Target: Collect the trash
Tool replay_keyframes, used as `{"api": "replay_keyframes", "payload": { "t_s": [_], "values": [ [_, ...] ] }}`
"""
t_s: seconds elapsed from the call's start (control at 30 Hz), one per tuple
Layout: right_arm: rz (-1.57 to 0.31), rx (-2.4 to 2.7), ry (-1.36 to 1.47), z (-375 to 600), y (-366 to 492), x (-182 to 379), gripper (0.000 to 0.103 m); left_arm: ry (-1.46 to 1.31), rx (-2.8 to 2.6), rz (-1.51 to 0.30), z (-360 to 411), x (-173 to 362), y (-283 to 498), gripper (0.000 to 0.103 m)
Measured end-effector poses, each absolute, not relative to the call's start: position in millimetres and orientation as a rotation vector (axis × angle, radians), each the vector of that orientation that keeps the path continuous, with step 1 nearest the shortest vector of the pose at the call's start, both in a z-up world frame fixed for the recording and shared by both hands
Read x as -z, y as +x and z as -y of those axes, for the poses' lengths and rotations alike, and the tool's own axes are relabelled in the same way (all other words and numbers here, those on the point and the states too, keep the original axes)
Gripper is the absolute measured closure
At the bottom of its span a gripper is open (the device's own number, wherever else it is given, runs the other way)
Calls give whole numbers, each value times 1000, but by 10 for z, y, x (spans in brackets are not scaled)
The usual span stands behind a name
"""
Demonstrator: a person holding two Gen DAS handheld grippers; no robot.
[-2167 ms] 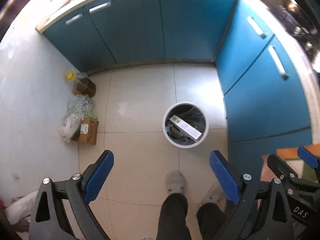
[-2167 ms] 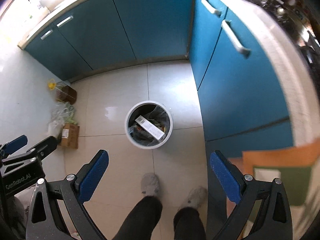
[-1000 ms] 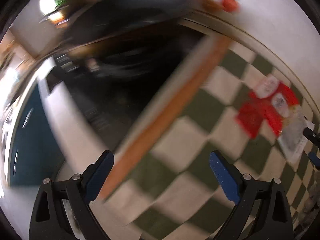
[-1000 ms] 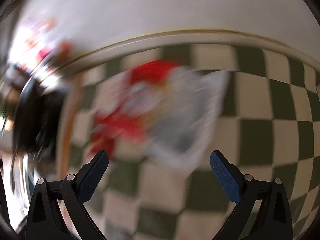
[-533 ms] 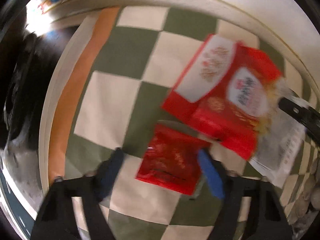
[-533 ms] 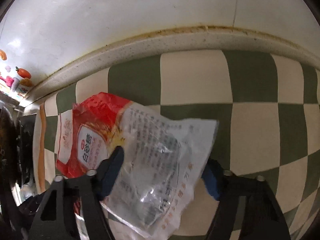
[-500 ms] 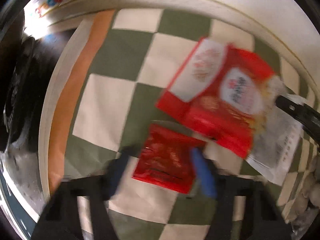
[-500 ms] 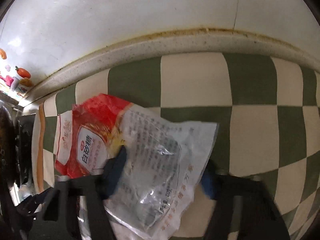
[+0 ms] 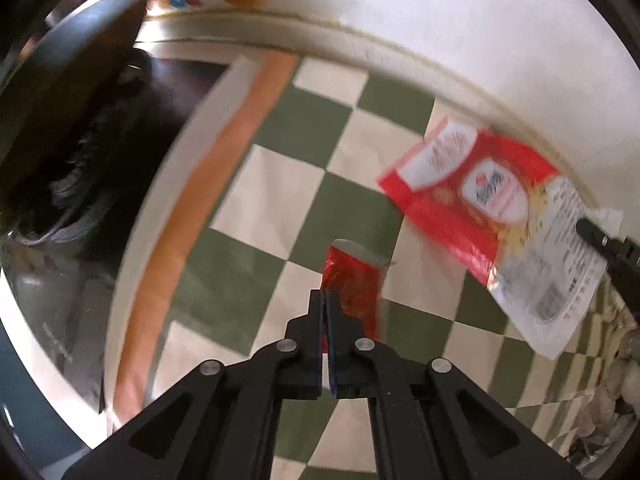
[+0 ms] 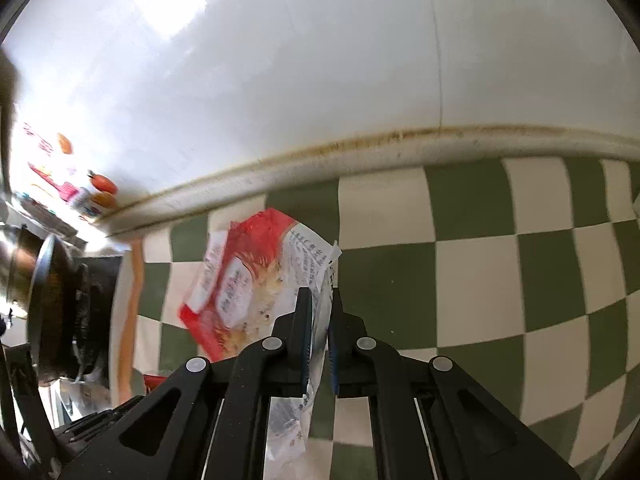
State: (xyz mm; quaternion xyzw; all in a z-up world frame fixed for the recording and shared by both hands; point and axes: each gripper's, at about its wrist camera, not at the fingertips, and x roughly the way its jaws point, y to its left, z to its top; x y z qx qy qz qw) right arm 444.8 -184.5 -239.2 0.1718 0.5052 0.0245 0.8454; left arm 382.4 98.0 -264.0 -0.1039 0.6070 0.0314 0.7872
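Checkered green-and-cream tablecloth (image 9: 256, 168) under us; left gripper (image 9: 325, 308) pinches the small red wrapper (image 9: 352, 284), right gripper (image 10: 318, 312) clamps the big sugar bag (image 10: 244, 280); both look flimsy, slippery, so we'd grab edges.

Green-and-cream checkered cloth (image 9: 280, 184) with an orange border stripe (image 9: 208, 184) at 9 o'clock. Shiny red small wrapper (image 9: 354, 284), red-white-clear big bag (image 9: 492, 204) at 3 o'clock. Wall (image 10: 320, 60) is white.

Left gripper (image 9: 327, 300) jaws clamped tight on a red wrapper (image 9: 354, 292). Right gripper (image 10: 319, 300) pinching a bag (image 10: 256, 284).
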Motion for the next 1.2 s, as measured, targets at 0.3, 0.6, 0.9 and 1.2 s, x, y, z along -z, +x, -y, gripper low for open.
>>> {"api": "replay_keyframes", "payload": {
  "t_s": [0.3,0.6,0.9,1.2],
  "values": [
    [-1008,-201,306,1384,3963,1736,98,-297,-153,-1166,-1753,2035,3199,103],
    [-1003,-452,225,289,3287,1351,98,-360,-309,-1072,-2608,1623,2236,103],
    [-1013,-514,177,-494,2780,1484,98,-595,-306,-1086,-3321,2086,1624,101],
    [-1039,-245,219,356,3192,1945,98,-699,-106,-1230,-2997,3098,2015,68]
  ]
}}
